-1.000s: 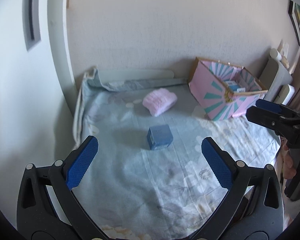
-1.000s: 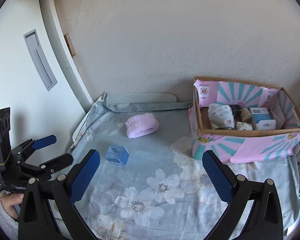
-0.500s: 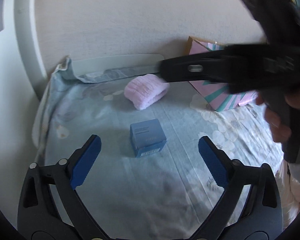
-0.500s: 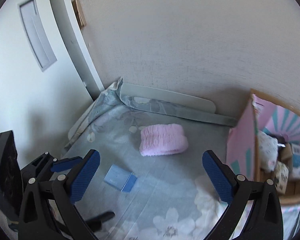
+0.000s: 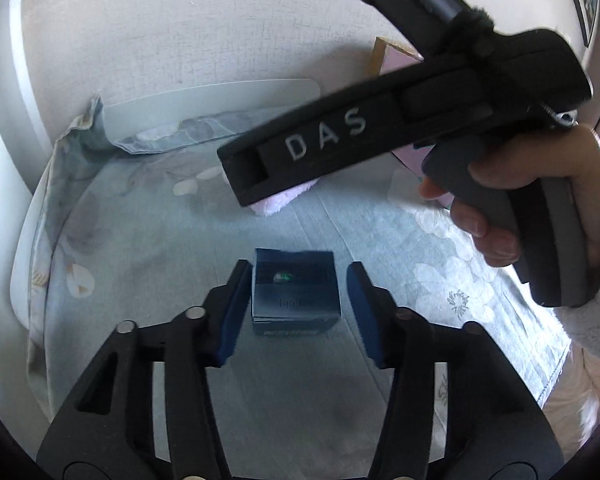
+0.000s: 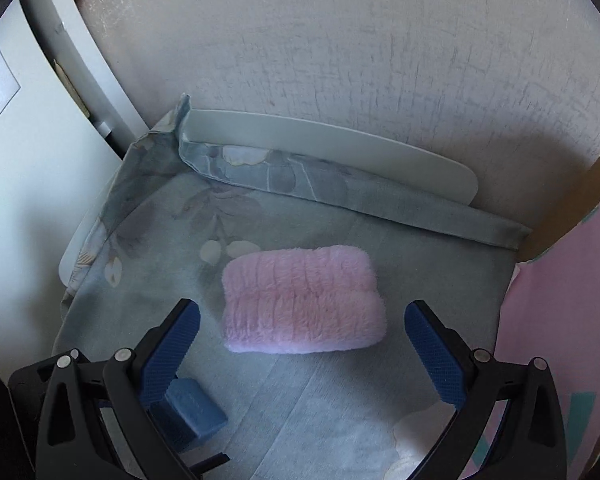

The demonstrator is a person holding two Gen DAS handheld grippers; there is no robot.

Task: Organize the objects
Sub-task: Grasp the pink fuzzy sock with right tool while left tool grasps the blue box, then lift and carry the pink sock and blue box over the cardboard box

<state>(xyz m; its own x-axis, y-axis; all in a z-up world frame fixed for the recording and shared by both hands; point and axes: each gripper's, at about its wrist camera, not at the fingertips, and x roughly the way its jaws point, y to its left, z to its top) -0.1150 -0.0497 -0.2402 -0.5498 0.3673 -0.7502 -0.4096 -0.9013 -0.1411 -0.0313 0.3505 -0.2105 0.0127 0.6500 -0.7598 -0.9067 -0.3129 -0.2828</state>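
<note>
Blue box (image 5: pixel 296 294) sits low in the left view, between the left gripper (image 5: pixel 298 312) fingers, narrowed but not clamped; pinching comes next. Right gripper (image 6: pixel 302 344), fingers wide, frames the pink cloth (image 6: pixel 302 300) mid-frame.

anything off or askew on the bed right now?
Nothing damaged or spilled. The floral sheet is bunched and folded over along the back rail, not tucked flat. The blue box and pink fluffy cloth lie loose on the sheet, outside the pink cardboard box.

Small blue box (image 5: pixel 296 294) upright on the bedsheet, fluffy pink cloth (image 6: pixel 302 300) beyond.
</note>
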